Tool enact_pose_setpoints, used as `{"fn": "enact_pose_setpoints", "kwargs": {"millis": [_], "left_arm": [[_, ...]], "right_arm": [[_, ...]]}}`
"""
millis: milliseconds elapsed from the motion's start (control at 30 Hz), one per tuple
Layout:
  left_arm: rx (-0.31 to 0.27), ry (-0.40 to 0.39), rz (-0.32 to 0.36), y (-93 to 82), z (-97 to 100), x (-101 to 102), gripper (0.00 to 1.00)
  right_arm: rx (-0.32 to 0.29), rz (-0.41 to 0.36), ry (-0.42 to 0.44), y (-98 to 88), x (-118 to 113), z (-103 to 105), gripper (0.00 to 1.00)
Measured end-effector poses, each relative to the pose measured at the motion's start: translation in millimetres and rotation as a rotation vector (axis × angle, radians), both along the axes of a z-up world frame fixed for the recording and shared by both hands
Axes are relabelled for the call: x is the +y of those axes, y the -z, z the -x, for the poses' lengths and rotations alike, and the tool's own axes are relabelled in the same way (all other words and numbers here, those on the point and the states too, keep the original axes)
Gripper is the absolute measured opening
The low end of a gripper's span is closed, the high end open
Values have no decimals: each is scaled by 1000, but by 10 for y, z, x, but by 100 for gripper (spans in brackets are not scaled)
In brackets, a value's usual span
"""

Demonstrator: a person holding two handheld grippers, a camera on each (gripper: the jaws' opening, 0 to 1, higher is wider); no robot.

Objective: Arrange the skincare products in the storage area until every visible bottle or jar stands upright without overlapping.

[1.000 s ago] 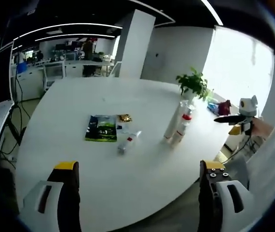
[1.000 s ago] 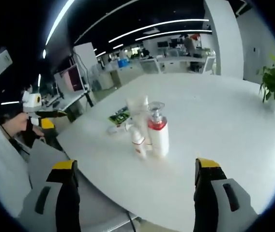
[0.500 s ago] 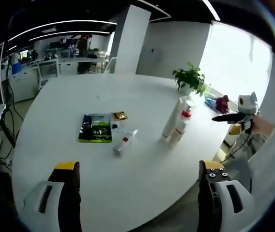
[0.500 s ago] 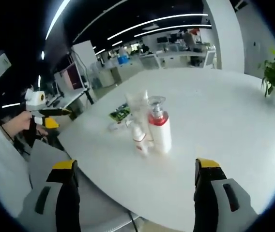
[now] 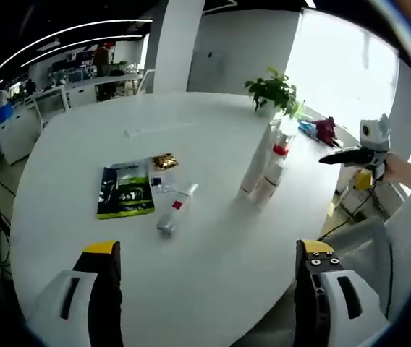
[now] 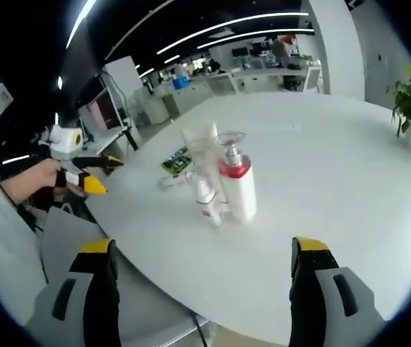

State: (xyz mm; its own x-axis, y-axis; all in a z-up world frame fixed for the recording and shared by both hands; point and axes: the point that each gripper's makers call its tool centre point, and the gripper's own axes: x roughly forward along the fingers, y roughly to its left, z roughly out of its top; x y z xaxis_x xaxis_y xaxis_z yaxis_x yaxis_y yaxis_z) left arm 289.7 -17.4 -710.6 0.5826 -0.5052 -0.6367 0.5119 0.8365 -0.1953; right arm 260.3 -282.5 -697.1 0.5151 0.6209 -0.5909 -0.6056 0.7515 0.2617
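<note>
A: Where do we stand? On the round white table [image 5: 213, 275] three containers are upright in a close cluster: a tall white tube [image 5: 255, 168], a white pump bottle with a red collar [image 5: 275, 165], and a small white bottle with a red band [image 6: 208, 204] just beside the pump bottle.

B: One is left, we'd say. A small white tube with a red label [image 5: 174, 211] lies on its side left of the cluster, near a green flat packet [image 5: 126, 192] and a small gold sachet [image 5: 164, 161].

A: Our tools? The left gripper [image 5: 209, 296] has its jaws spread wide with nothing between them; the right gripper [image 6: 204, 293] likewise gapes bare.

B: Room looks generous. Bare tabletop separates the lying tube from the cluster, so we could stand it there without crowding. The cluster sits nearer the right edge, by the potted green plant [image 5: 272, 90], so reaching from that side asks for care.
</note>
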Motion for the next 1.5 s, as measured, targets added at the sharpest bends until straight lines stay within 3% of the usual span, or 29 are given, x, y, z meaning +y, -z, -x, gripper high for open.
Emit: {"fn": "enact_pose_setpoints", "kwargs": {"millis": [467, 900, 1267, 1500], "left_arm": [[103, 95, -101, 481, -328, -115, 85], [126, 124, -167, 827, -707, -94, 74], [151, 196, -241, 1031, -952, -107, 58], [169, 249, -293, 1071, -967, -153, 49]], "right_arm": [[51, 6, 22, 172, 10, 23, 99], [106, 19, 41, 354, -5, 74, 99], [117, 35, 31, 414, 1, 89, 99], [123, 35, 32, 433, 3, 121, 96]]}}
